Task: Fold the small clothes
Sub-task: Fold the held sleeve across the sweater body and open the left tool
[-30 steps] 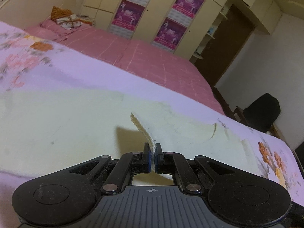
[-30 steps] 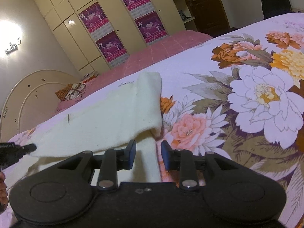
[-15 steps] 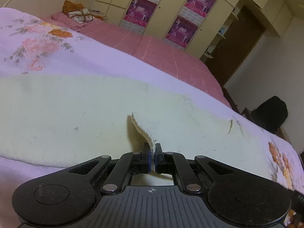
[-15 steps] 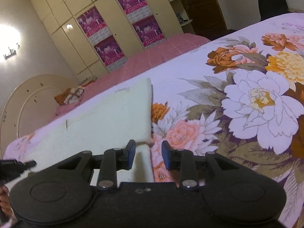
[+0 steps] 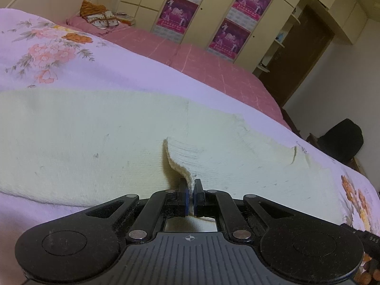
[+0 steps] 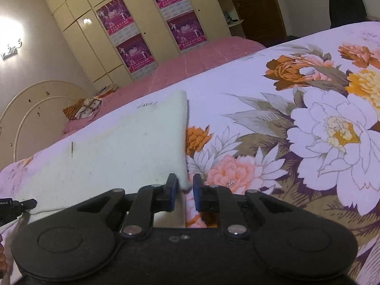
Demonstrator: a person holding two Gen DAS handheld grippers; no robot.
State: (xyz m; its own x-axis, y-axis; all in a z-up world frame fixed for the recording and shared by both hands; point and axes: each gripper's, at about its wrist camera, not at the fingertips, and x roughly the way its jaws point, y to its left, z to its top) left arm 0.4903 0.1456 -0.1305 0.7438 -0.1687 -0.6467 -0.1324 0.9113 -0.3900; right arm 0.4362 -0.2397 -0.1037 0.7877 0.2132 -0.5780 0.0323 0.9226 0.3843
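A cream knitted garment [image 5: 95, 137] lies spread flat on the floral bedspread [image 5: 47, 54]. My left gripper [image 5: 191, 190] is shut on a raised fold of its near edge, and the fold stands up between the pads. In the right wrist view the same cream garment [image 6: 130, 142] ends in a straight edge. Its near corner sits between the fingers of my right gripper [image 6: 185, 187]. Those jaws are closing, with a gap still showing beside the cloth. The tip of the left gripper [image 6: 21, 204] shows at the left edge.
The bedspread [image 6: 308, 130] with large flowers stretches right of the garment. Behind it lie a pink checked bed [image 5: 201, 64], a pillow and folded cloth [image 5: 99, 19] by the headboard, a wardrobe with posters [image 6: 185, 30], a dark door [image 5: 299, 59] and a black chair [image 5: 342, 142].
The garment has come down from a lifted drape to lie flat on the bedspread. The left gripper sank with its fold still held. The right jaws have narrowed around the near corner.
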